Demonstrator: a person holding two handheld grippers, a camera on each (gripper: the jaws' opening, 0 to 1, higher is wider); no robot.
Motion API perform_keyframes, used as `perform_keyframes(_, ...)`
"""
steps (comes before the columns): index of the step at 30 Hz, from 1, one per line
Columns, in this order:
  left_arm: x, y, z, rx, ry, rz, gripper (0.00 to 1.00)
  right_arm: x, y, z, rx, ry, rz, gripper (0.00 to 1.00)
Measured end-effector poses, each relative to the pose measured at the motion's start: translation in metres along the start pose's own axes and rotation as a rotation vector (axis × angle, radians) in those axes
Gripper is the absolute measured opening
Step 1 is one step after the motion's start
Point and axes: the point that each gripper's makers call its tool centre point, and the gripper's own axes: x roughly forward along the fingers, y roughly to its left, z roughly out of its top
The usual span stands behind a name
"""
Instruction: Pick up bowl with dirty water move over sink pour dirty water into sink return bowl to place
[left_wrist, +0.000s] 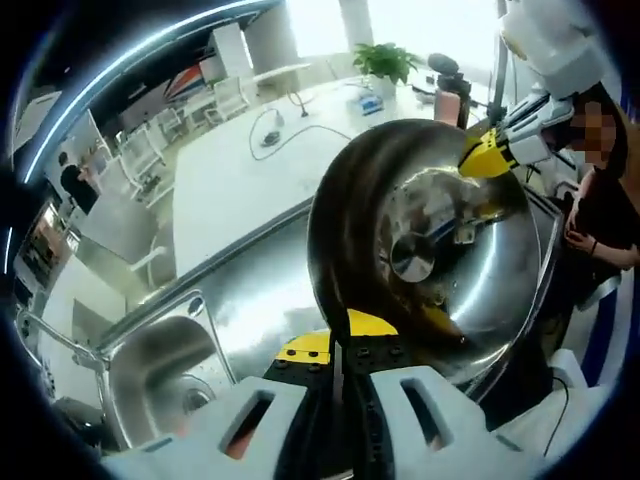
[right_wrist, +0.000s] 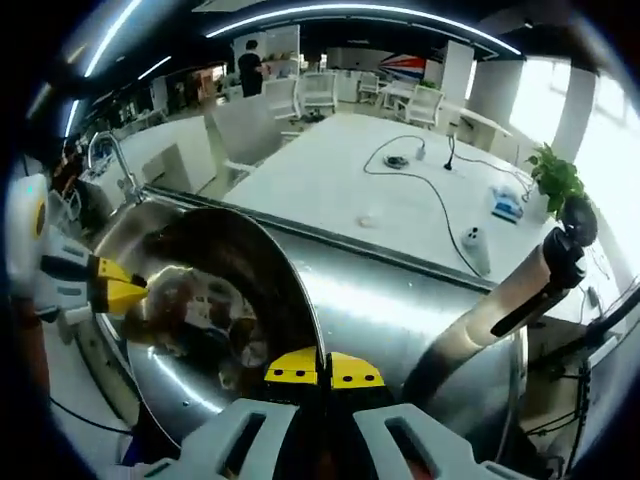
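Note:
A steel bowl (left_wrist: 440, 250) with brown dirty water hangs tilted between both grippers. In the left gripper view my left gripper (left_wrist: 340, 345) is shut on the bowl's near rim, yellow tips on either side of it. My right gripper (left_wrist: 488, 155) comes in from the upper right and clamps the far rim. In the right gripper view the bowl (right_wrist: 215, 310) lies left of centre, with my right gripper (right_wrist: 322, 368) shut on its rim and the left gripper (right_wrist: 118, 290) gripping the opposite edge. The steel sink (left_wrist: 160, 370) lies lower left of the bowl, its faucet (right_wrist: 110, 150) curving above.
A steel counter (right_wrist: 400, 300) runs beside the sink, with a long white table (right_wrist: 340, 180) behind it carrying cables. A steel flask with a black top (right_wrist: 515, 295) stands at the right. A plant (right_wrist: 555, 175) sits farther back. A person (left_wrist: 600, 200) stands close on the right.

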Motion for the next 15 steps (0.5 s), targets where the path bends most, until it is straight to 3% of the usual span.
perform_keyframes(2,0.004,-0.003,-0.007,0.004,0.023,-0.011,0.00,0.005,0.003,-0.011,0.003,0.045,0.022,0.00)
perform_keyframes(7,0.011,-0.013,-0.020,-0.017,0.043,-0.054,0.00,0.014,0.003,-0.027,0.007,0.081,0.031,0.00)
perform_keyframes(15,0.021,-0.025,-0.043,-0.021,0.147,-0.114,0.00,0.027,0.014,-0.066,0.043,0.216,0.094,0.00)
